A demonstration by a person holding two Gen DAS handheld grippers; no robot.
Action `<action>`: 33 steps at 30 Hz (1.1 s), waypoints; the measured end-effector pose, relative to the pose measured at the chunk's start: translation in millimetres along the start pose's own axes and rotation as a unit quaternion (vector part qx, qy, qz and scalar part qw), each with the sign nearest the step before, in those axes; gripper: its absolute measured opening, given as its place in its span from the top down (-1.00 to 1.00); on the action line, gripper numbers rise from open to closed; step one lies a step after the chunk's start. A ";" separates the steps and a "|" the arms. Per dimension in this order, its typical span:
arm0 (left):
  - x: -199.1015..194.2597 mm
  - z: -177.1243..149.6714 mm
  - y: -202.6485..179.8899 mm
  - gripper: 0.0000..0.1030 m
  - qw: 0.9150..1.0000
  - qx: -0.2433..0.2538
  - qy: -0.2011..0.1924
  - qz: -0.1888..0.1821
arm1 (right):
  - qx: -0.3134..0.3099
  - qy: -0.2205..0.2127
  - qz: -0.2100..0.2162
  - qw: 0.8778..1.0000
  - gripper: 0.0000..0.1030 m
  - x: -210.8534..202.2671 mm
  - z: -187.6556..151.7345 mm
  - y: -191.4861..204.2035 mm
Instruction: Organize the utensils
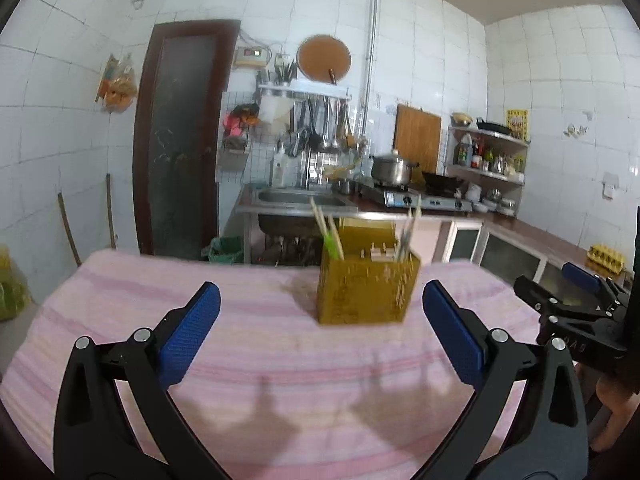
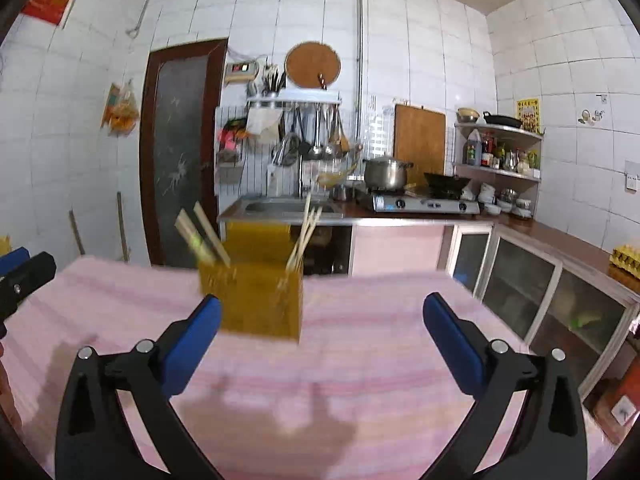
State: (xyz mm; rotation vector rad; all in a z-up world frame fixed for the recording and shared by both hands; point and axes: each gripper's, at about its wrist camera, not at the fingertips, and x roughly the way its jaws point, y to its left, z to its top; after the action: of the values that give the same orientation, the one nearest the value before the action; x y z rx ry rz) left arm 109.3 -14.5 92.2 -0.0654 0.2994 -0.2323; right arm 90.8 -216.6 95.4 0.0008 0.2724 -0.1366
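A yellow utensil holder (image 1: 366, 286) stands upright on a table covered with a pink striped cloth (image 1: 260, 344), with chopsticks (image 1: 328, 230) leaning out of both its ends. The left gripper (image 1: 320, 324) is spread wide and empty, the holder just beyond its fingertips, nearer the right-hand finger. The right gripper (image 2: 322, 330) is likewise wide open and empty, the holder ahead toward its left-hand finger. A kitchen counter (image 2: 420, 216) lies behind.

Chopsticks (image 1: 329, 232) in holder (image 1: 366, 292), on table (image 1: 120, 320)
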 end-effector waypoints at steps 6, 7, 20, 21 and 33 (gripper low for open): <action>-24.4 -53.8 4.2 -0.90 0.999 0.020 0.025 0.038 | 0.003 0.023 0.014 1.000 -0.91 -21.4 -53.7 11.4; -28.0 -61.9 5.1 -0.90 0.998 0.021 0.028 0.044 | 0.002 0.024 0.013 1.000 -0.91 -23.8 -61.9 12.1; -34.6 -99.2 8.9 -0.90 0.995 0.034 -0.005 0.092 | 0.015 0.000 0.013 1.000 -0.91 -36.6 -98.1 10.4; -37.0 -100.3 8.0 -0.90 0.995 0.037 -0.010 0.095 | 0.012 0.000 0.013 1.000 -0.91 -36.3 -97.8 11.7; -45.4 -102.1 13.9 -0.90 0.994 0.024 -0.025 0.103 | 0.003 -0.028 0.009 1.000 -0.91 -48.4 -95.2 16.2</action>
State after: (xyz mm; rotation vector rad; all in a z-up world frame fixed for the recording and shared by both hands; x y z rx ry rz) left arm 39.6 6.7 6.4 0.0071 0.2493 -0.0322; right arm 21.2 -192.2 16.4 0.0058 0.2165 -0.1195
